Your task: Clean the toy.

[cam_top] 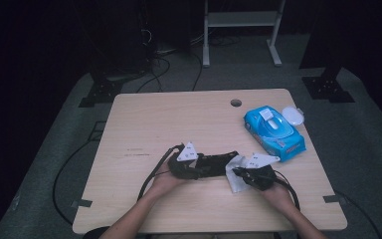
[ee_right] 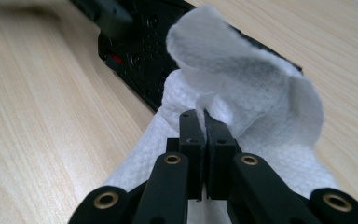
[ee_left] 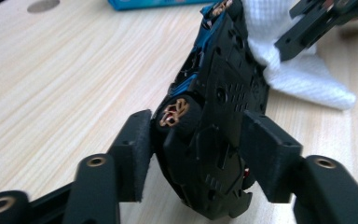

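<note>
A toy car point(ee_left: 219, 107) with a black underside and blue body lies tipped on its side on the table, gold-rimmed wheel toward me. My left gripper point(ee_left: 198, 140) is shut on it, one pad against the wheel and the other on the chassis. In the high view the car point(cam_top: 216, 162) stretches between the left gripper point(cam_top: 199, 165) and the right gripper point(cam_top: 238, 173). My right gripper point(ee_right: 204, 126) is shut on a crumpled white wipe point(ee_right: 242, 79), which rests against the car's far end point(ee_right: 140, 56). The wipe point(cam_top: 236, 181) trails onto the table below it.
A blue pack of wipes point(cam_top: 273, 132) lies at the back right of the wooden table point(cam_top: 154, 124), with a round white lid point(cam_top: 293, 115) behind it. A cable hole point(cam_top: 236, 103) sits near the far edge. Cables trail from both grippers toward the front edge.
</note>
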`<state>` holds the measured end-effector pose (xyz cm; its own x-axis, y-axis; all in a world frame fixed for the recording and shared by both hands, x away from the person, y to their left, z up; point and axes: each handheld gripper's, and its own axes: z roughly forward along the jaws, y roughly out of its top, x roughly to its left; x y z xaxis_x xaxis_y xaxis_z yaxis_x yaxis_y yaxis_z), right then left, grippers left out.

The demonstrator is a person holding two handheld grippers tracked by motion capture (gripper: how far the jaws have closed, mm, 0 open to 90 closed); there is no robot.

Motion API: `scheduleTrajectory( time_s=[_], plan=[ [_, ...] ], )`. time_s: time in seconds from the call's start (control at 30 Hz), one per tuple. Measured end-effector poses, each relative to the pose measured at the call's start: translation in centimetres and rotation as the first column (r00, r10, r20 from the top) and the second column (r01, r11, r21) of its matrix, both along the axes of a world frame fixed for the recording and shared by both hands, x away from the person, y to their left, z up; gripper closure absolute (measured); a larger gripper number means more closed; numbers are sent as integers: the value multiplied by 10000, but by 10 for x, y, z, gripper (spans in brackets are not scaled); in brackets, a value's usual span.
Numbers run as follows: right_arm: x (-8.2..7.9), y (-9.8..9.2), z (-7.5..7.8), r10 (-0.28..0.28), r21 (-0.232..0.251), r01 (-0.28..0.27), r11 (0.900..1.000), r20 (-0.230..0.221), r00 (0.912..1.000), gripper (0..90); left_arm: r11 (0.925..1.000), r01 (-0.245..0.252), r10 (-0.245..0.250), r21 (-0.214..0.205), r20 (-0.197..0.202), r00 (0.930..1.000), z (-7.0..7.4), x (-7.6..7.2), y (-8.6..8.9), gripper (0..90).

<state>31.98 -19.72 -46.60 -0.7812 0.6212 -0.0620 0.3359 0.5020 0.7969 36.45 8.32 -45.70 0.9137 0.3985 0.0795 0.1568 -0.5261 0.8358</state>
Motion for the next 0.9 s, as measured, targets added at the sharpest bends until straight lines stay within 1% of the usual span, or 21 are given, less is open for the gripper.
scheduleTrajectory(
  time_s=[0.03, 0.07, 0.1, 0.13, 0.17, 0.23, 0.27, 0.3, 0.33, 0.37, 0.47, 0.5, 0.53, 0.57, 0.6, 0.63, 0.67, 0.73, 0.77, 0.83, 0.9],
  plan=[
    [0, -1, -1, -4, -41, 3, 10000, -34, 10000, 869, 9999, 54, -54, -88, 3, 10000, 0, 0, 1, 519],
    [0, -1, -2, -2, -61, 1, 10000, -72, 10000, 869, 9998, 179, -180, -76, -112, 9998, -1, 0, 0, 532],
    [1, 1, -5, 15, -354, -26, 9994, -294, 9996, 867, 9994, 326, -324, 84, -138, 9994, -2, 0, -1, 530],
    [1, 1, -5, 15, -354, -26, 9994, -294, 9996, 867, 9989, 420, -417, 205, -176, 9990, -3, 0, -3, 530],
    [2, 3, -11, 66, -596, -101, 9982, -597, 9982, 867, 9976, 539, -532, 443, -166, 9984, -4, -1, -7, 496],
    [2, 4, -11, 95, -610, -131, 9981, -593, 9982, 867, 9973, 557, -552, 479, -116, 9984, -4, -1, -8, 496],
    [2, 2, -7, 33, -322, -49, 9995, -487, 9988, 867, 9977, 582, -573, 349, -256, 9980, -4, 0, -10, 496],
    [2, 2, -7, 33, -322, -49, 9995, -487, 9988, 867, 9977, 582, -573, 349, -256, 9980, -4, 0, -10, 497],
    [2, 0, -4, 14, -39, -16, 10000, -472, 9989, 866, 9975, 589, -579, 398, -248, 9980, -4, 0, -10, 507],
    [2, -1, -3, 16, 19, -16, 10000, -458, 9989, 865, 9973, 600, -589, 430, -260, 9979, -5, 1, -9, 521],
    [1, -5, 2, -23, 464, 45, 9989, -475, 9989, 865, 9966, 656, -648, 507, -177, 9977, -5, 0, -9, 601],
    [1, -5, 2, -23, 464, 45, 9989, -475, 9989, 865, 9966, 656, -648, 507, -177, 9977, -5, 0, -9, 617],
    [0, -7, 12, 23, 817, 6, 9967, -352, 9994, 864, 9970, 669, -660, 392, -238, 9975, -4, 1, -8, 639],
    [-1, -7, 16, 34, 967, -10, 9953, -248, 9997, 865, 9970, 669, -660, 392, -238, 9975, -4, 1, -8, 652],
    [-1, -7, 21, 68, 1177, -47, 9930, -170, 9998, 865, 9982, 474, -468, 374, -184, 9987, -4, 1, -8, 654],
    [-2, -6, 27, 88, 1341, -85, 9909, -20, 10000, 865, 9985, 441, -434, 328, -225, 9988, -4, 2, -7, 655],
    [-1, -3, 32, 124, 1480, -129, 9889, 45, 9999, 865, 9988, 428, -420, 224, -357, 9985, -5, 3, -6, 657],
    [2, 4, 41, 170, 1715, -191, 9850, 140, 9998, 865, 9990, 394, -387, 215, -353, 9986, -5, 3, -6, 658],
    [2, 4, 41, 170, 1715, -191, 9850, 140, 9998, 865, 9990, 394, -387, 215, -353, 9986, -5, 3, -6, 658],
    [12, 21, 49, 251, 1930, -255, 9809, 43, 9997, 865, 9990, 398, -391, 219, -316, 9987, -5, 3, -7, 658],
    [18, 37, 49, 376, 1869, -351, 9817, -97, 9992, 865, 9989, 400, -393, 258, -289, 9988, -5, 3, -7, 657]
  ],
)
